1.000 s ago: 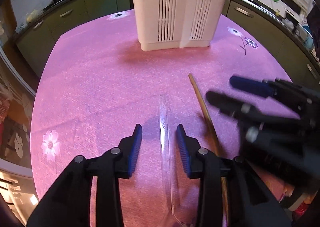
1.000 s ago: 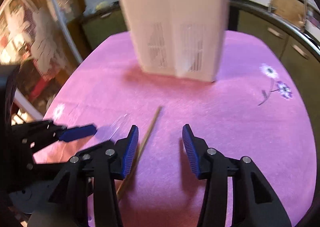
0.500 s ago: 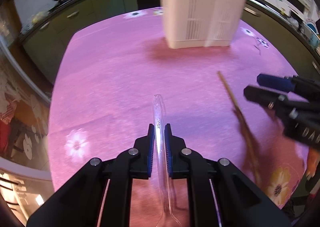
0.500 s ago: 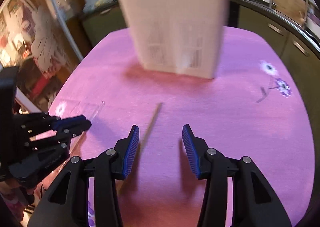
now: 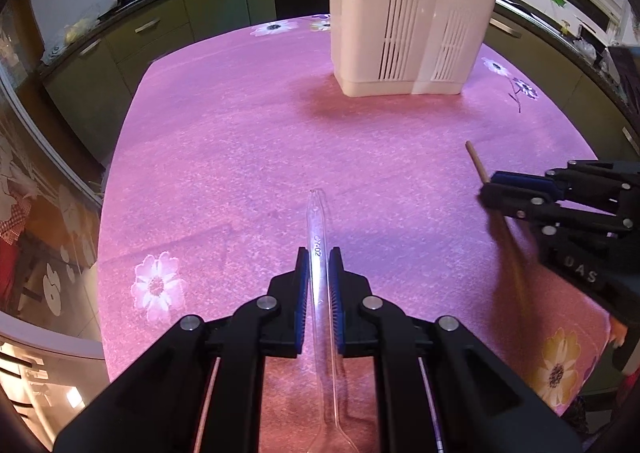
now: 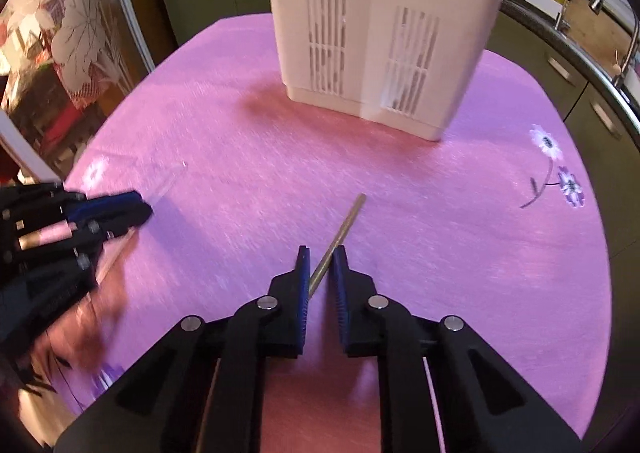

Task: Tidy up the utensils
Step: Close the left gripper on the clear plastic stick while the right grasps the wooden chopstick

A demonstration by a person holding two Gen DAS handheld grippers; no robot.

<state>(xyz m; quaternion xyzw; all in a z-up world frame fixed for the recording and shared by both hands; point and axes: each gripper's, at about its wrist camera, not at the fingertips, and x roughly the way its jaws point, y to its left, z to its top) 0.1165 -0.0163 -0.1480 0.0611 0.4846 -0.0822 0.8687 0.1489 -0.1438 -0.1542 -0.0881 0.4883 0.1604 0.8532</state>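
A white slotted utensil holder point(image 5: 412, 13) point(image 6: 384, 29) stands at the far side of the pink tablecloth. My left gripper point(image 5: 319, 253) is shut on the handle of a clear plastic spoon point(image 5: 318, 229), whose bowl lies under the gripper body. My right gripper point(image 6: 322, 257) is shut on a wooden stick-like utensil point(image 6: 344, 225) that slants up to the right. In the left wrist view the right gripper point(image 5: 490, 189) shows at the right with the wooden utensil point(image 5: 476, 161) poking out. In the right wrist view the left gripper point(image 6: 140, 209) shows at the left edge.
The pink flowered tablecloth point(image 5: 240, 157) covers a round table. Dark kitchen cabinets point(image 5: 160, 33) with pans on a stove ring the far side. A sink tap point(image 6: 616, 25) stands at the right. A glass panel with leaf patterns point(image 6: 76, 25) is at the left.
My left gripper closed on the clear spoon's handle and shifted across the table. My right gripper then closed on the wooden utensil, which had lain beside its left finger.
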